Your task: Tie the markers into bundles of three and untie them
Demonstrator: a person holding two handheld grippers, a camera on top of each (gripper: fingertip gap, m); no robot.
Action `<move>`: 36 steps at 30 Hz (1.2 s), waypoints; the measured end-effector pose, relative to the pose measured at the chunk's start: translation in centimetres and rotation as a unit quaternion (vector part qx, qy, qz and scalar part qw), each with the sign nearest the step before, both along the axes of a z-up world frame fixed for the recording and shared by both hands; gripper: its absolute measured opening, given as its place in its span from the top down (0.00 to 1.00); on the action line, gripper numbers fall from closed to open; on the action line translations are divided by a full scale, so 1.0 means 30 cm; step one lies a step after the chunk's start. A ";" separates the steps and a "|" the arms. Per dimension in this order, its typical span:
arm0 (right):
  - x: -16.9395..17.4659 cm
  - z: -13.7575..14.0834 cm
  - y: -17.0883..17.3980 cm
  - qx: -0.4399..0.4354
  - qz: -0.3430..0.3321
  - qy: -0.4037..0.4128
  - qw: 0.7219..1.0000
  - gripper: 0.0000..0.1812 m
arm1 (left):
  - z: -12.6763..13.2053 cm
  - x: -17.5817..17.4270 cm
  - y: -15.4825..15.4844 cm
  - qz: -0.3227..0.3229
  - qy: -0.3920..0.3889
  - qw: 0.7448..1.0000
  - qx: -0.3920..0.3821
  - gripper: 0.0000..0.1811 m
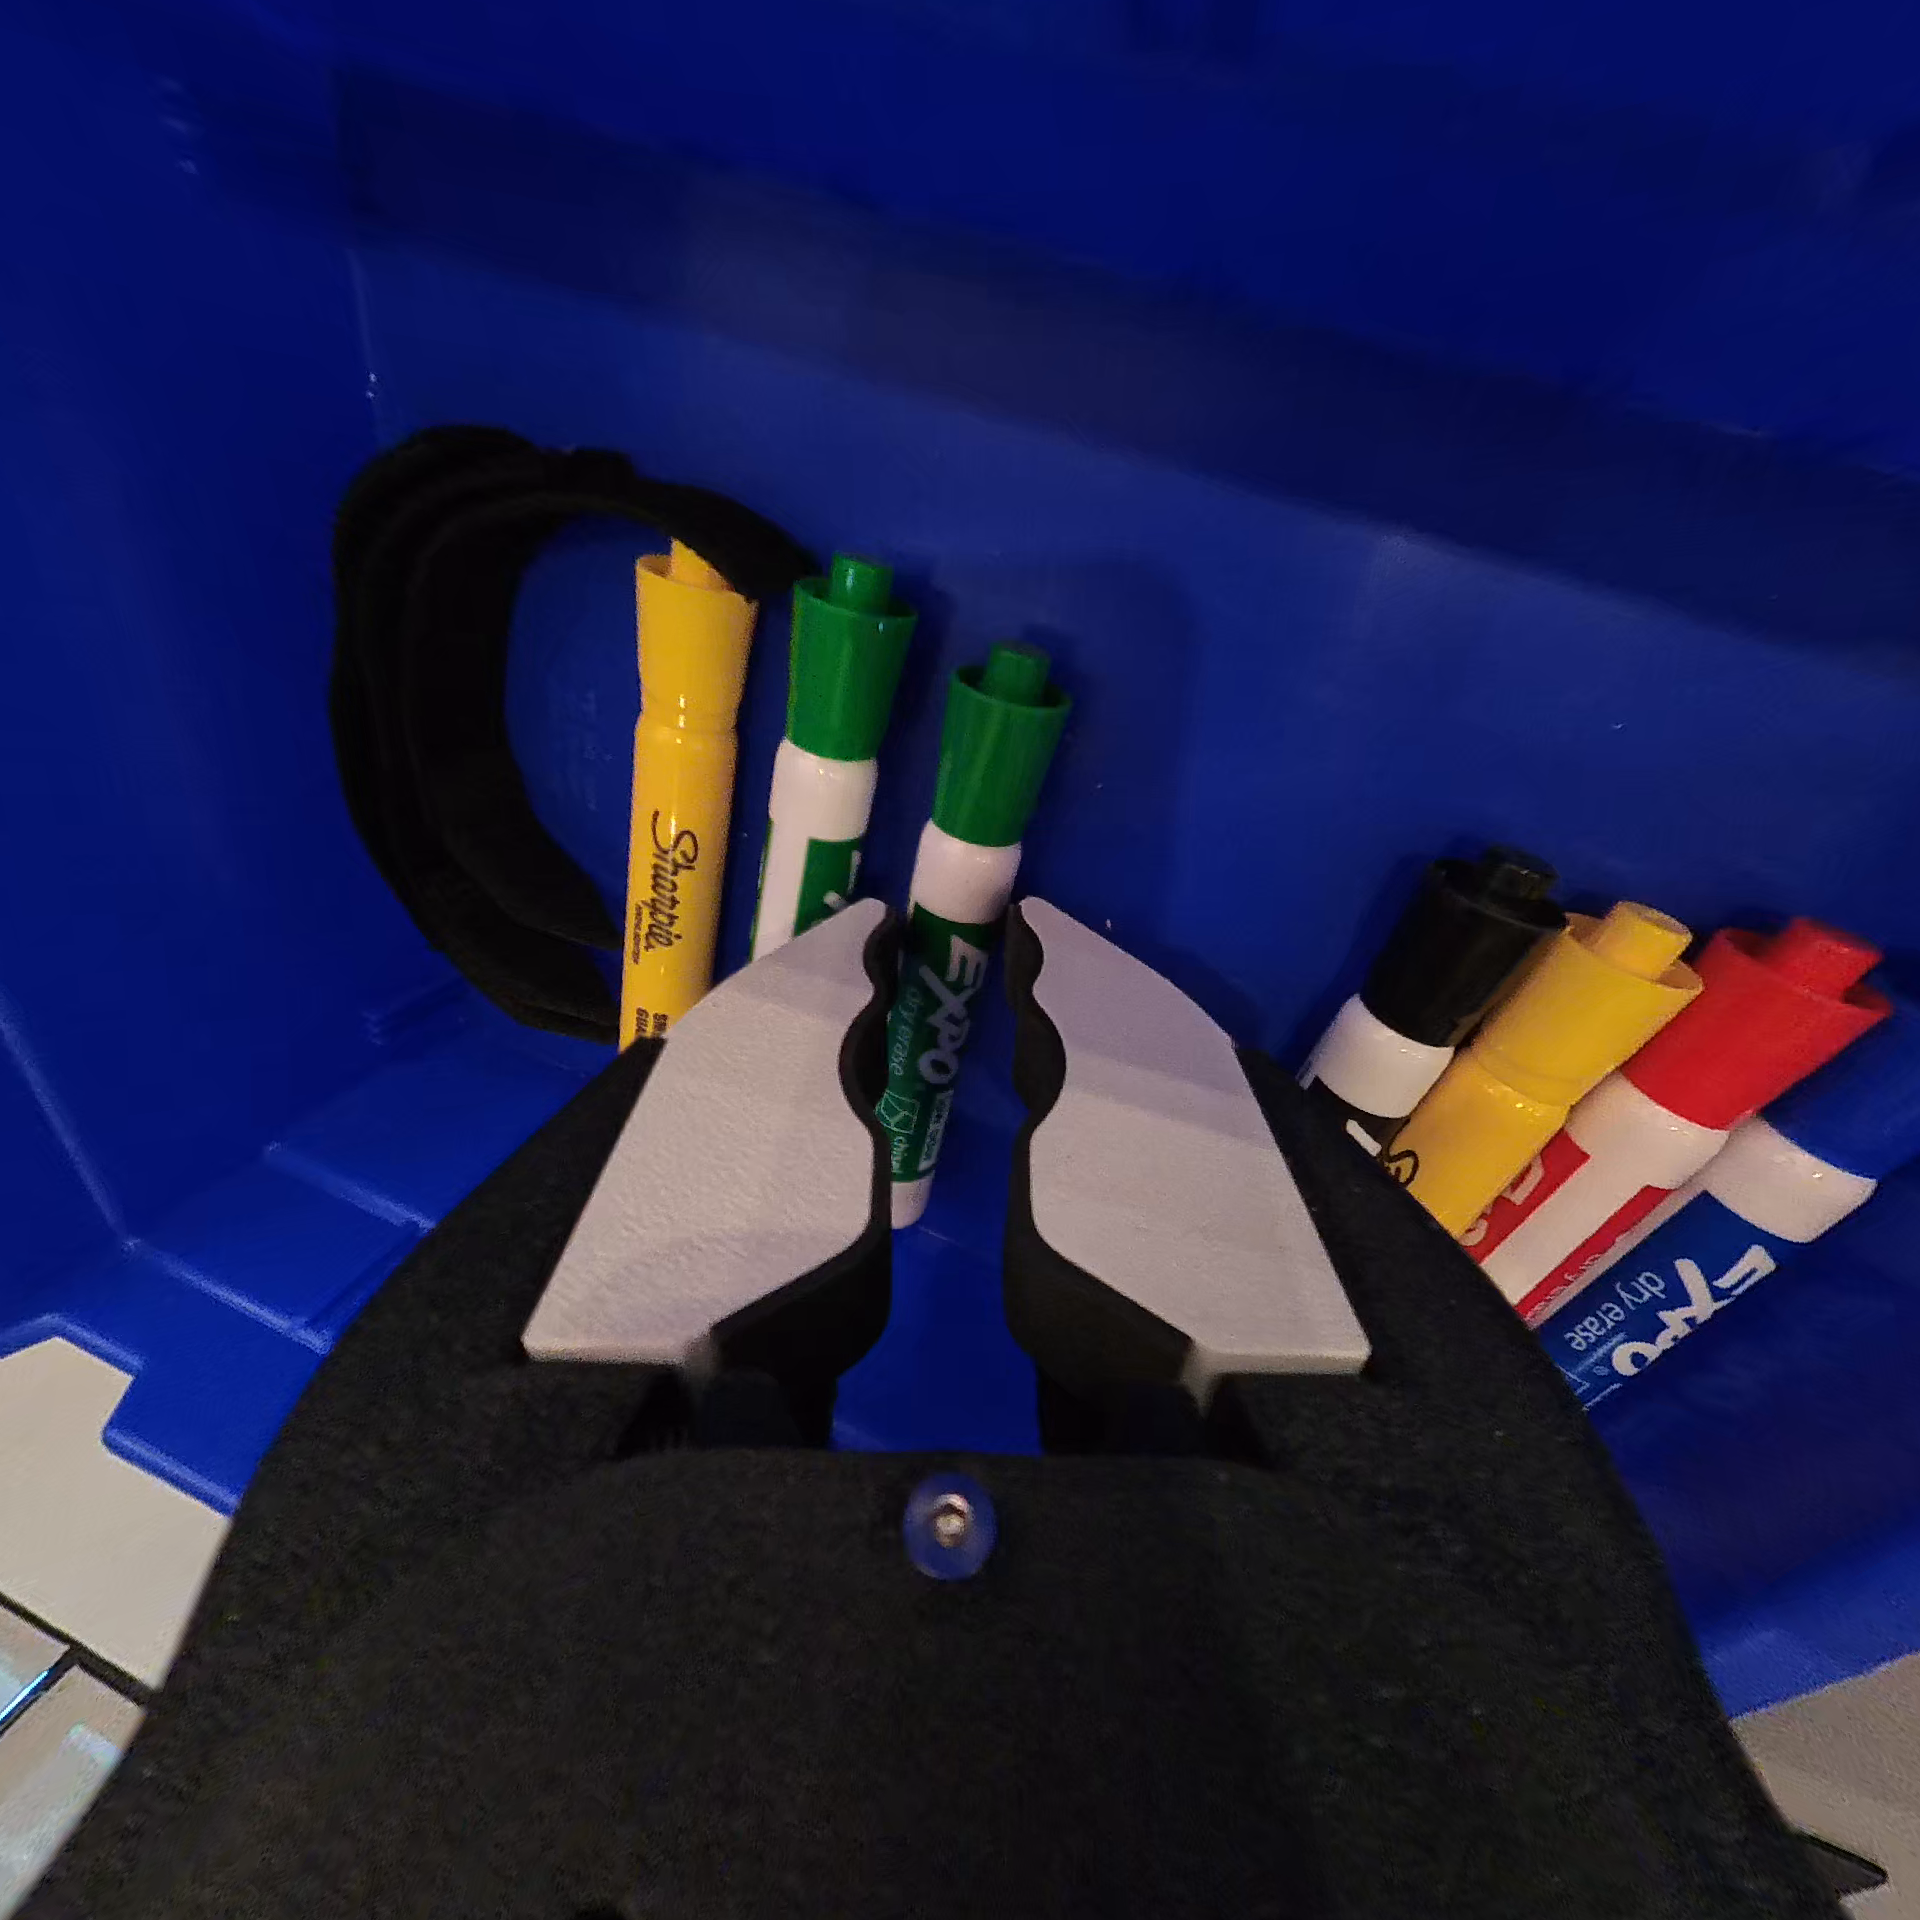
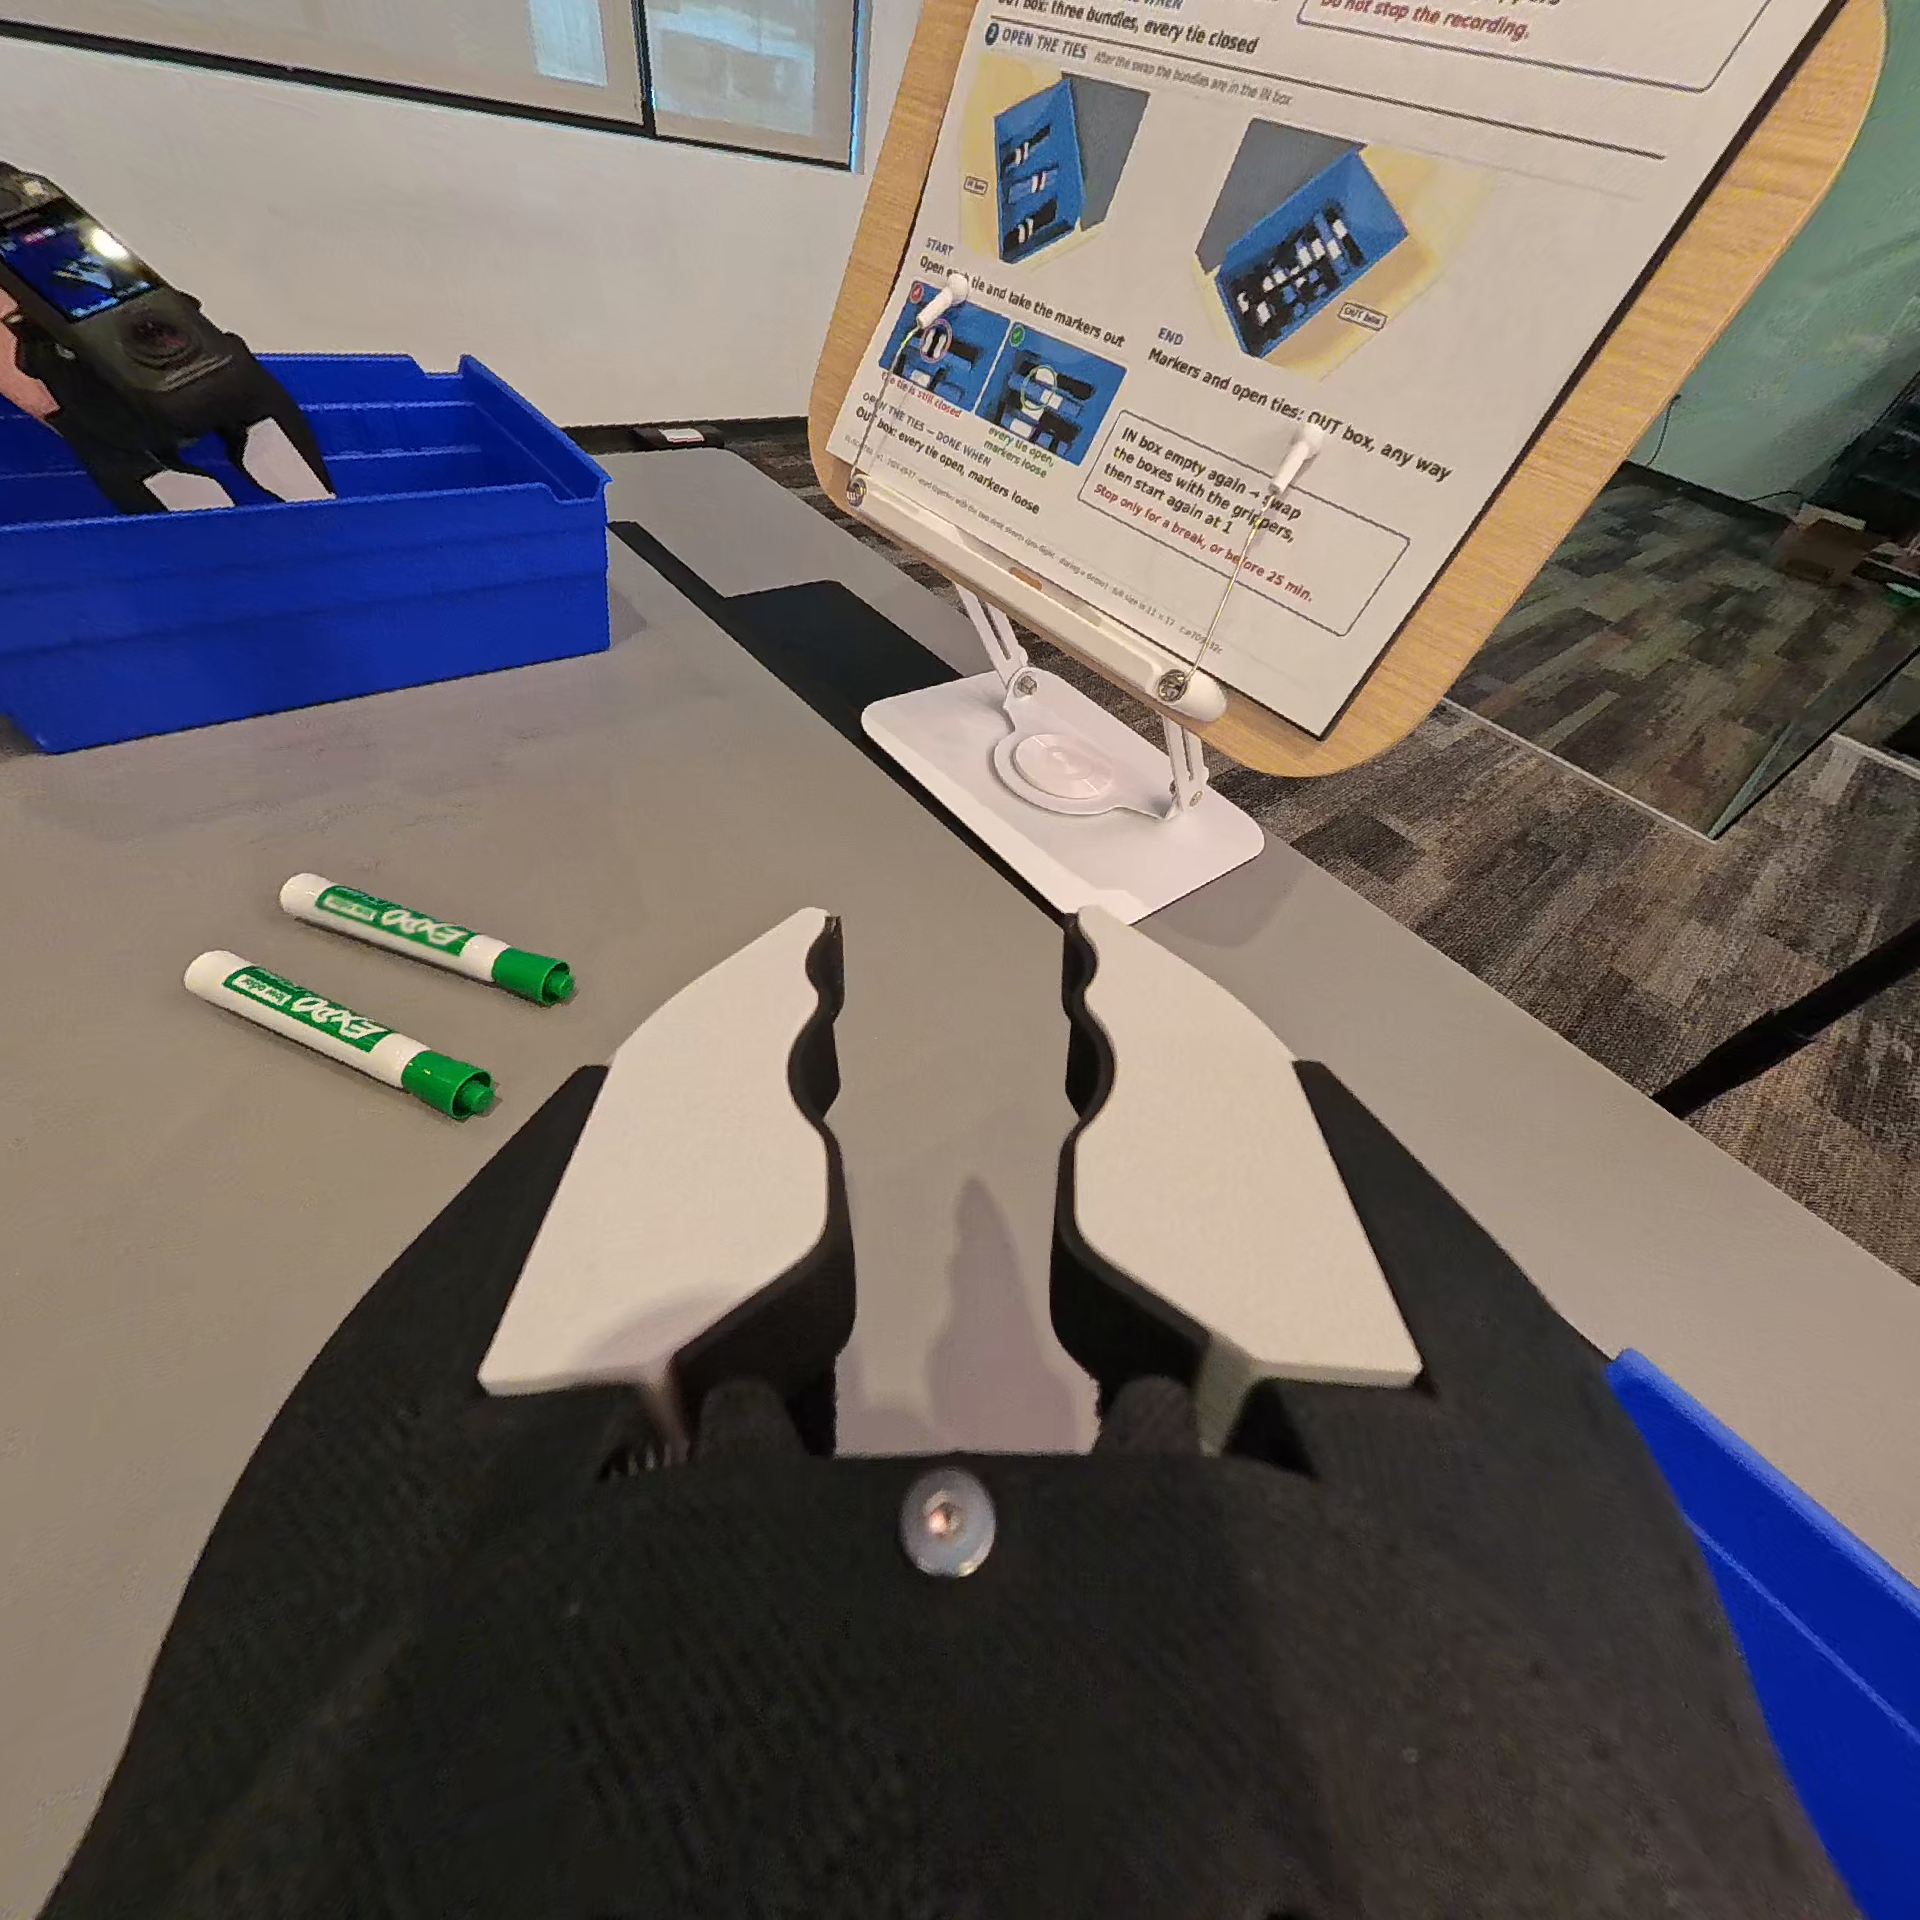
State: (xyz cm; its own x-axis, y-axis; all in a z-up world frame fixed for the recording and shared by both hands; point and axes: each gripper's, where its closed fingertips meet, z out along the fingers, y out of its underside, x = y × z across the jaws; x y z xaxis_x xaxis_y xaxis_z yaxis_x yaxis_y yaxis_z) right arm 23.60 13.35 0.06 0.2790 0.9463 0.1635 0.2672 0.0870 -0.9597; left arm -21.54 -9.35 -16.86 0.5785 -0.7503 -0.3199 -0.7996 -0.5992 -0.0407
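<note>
Lying between the left tongs — a green marker, contact unclear; right tongs gape, empty.

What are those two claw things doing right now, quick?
Left gripper: jaws around a green marker inside the blue bin; whether it is clamped cannot be told.
Right gripper: open, holding nothing, above the grey table.
</note>
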 end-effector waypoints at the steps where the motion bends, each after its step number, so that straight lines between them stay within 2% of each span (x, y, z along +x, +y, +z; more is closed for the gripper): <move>1: 0.001 0.000 0.000 -0.001 0.000 0.000 1.000 0.77 | 0.000 -0.001 -0.005 0.002 0.001 1.000 0.000 0.89; 4: 0.006 0.002 0.002 -0.003 0.000 0.004 1.000 0.77 | 0.021 0.000 -0.024 0.010 0.001 1.000 0.004 0.90; 6: 0.011 0.009 0.003 -0.005 0.000 0.010 1.000 0.77 | 0.070 0.009 -0.026 0.018 -0.010 0.999 0.029 0.90; 9: 0.020 0.026 0.001 -0.004 0.000 0.019 1.000 0.77 | 0.200 0.014 -0.018 0.047 -0.010 0.995 0.086 0.90; 12: 0.029 0.045 -0.003 -0.002 -0.002 0.027 1.000 0.77 | 0.376 0.072 0.002 0.100 -0.011 0.984 0.150 0.90; 14: 0.032 0.056 -0.008 -0.002 0.000 0.033 0.999 0.77 | 0.476 0.180 0.009 0.129 -0.030 0.978 0.163 0.90; 16: 0.035 0.066 -0.014 0.000 0.001 0.035 0.999 0.77 | 0.548 0.334 0.021 0.142 -0.059 0.974 0.167 0.90; 18: 0.038 0.076 -0.023 0.003 0.004 0.038 0.999 0.77 | 0.573 0.528 0.030 0.134 -0.110 0.973 0.150 0.90; 20: 0.045 0.087 -0.030 0.003 0.007 0.044 0.999 0.77 | 0.545 0.725 0.025 0.116 -0.159 0.975 0.106 0.90; 22: 0.054 0.098 -0.035 0.001 0.010 0.052 0.999 0.77 | 0.481 0.886 0.020 0.097 -0.181 0.976 0.064 0.90; 25: 0.068 0.117 -0.042 -0.002 0.015 0.068 0.998 0.77 | 0.351 1.039 0.026 0.071 -0.156 0.985 0.017 0.90; 30: 0.081 0.139 -0.056 0.003 0.021 0.079 0.997 0.77 | 0.161 1.192 0.046 0.063 -0.130 0.988 -0.054 0.90; 36: 0.102 0.167 -0.057 0.001 0.027 0.102 0.994 0.77 | 0.050 1.262 0.111 0.077 -0.109 0.989 -0.070 0.91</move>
State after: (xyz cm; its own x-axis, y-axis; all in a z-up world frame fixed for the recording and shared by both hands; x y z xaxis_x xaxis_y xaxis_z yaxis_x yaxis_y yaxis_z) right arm 26.65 11.65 5.05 0.2548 0.9606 0.1111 0.0625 0.0982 -0.9932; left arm 16.33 -6.03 -15.36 0.7326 -0.6766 -0.0738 -0.6803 -0.7247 -0.1096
